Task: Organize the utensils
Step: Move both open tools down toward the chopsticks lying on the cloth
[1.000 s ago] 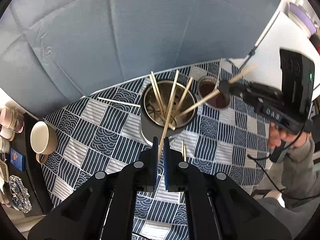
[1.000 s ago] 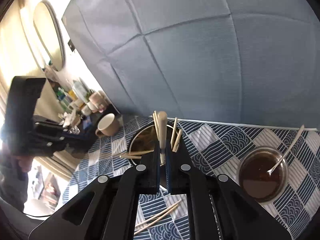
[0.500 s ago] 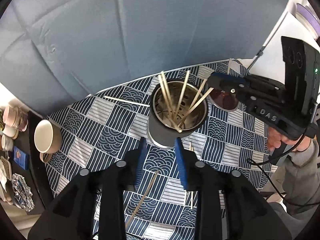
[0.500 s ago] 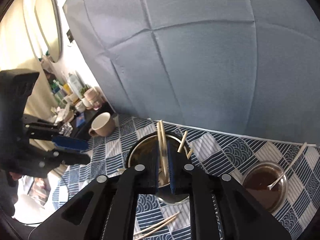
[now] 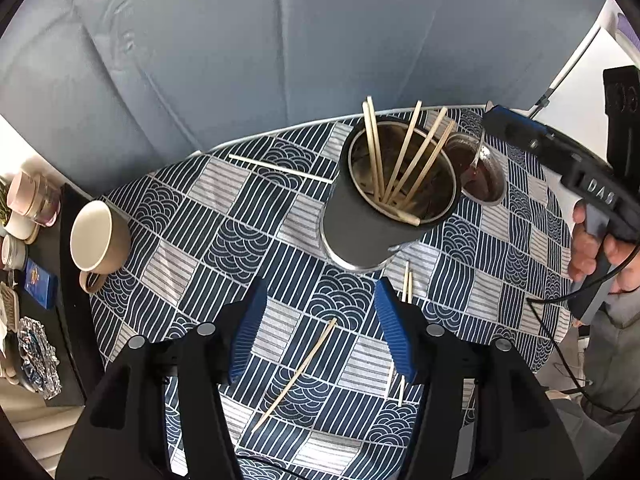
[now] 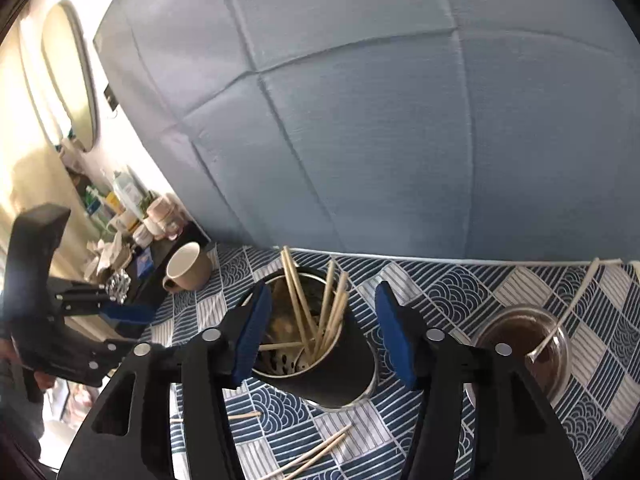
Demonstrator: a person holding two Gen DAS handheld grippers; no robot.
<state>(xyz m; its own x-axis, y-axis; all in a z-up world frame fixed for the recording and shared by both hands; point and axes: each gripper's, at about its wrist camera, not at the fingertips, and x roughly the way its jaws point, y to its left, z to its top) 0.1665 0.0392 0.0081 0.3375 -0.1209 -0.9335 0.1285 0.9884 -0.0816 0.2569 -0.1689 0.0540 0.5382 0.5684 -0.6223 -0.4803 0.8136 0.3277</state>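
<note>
Several wooden chopsticks (image 5: pixel 404 168) stand leaning in a dark cylindrical holder (image 5: pixel 360 224) with a metal lining, which sits on the desk (image 5: pixel 224 216) under a blue-and-white patterned cloth. Both tools have just been opening. The left tool (image 5: pixel 320 332) hangs spread above the cloth with nothing pinched; a single loose chopstick (image 5: pixel 298 372) lies flat on the cloth between and below its blue pads. The right tool (image 6: pixel 320 332) is likewise spread, empty, its pads framing the holder's mouth (image 6: pixel 296 320) without touching it.

Only the left view shows one long chopstick (image 5: pixel 280 168) lying on the cloth behind the holder, near the desk's far edge, and a short pair (image 5: pixel 407 284) just beside the holder's base next to the right pad. It also shows the person's hand (image 5: pixel 592 248) gripping the right tool's handle at the frame's right side.

Only the right view shows a pair of chopsticks (image 6: pixel 316 452) lying on the cloth in front of the holder, another short stick (image 6: pixel 240 416) to their left, and the spoon (image 6: pixel 560 320) resting in the glass bowl (image 6: pixel 524 344) of dark liquid, right of the holder. It takes in the left tool (image 6: pixel 124 312) from the side, open, beside a cluttered shelf.

A beige mug (image 5: pixel 100 240) appears in both views, at the cloth's left edge.
</note>
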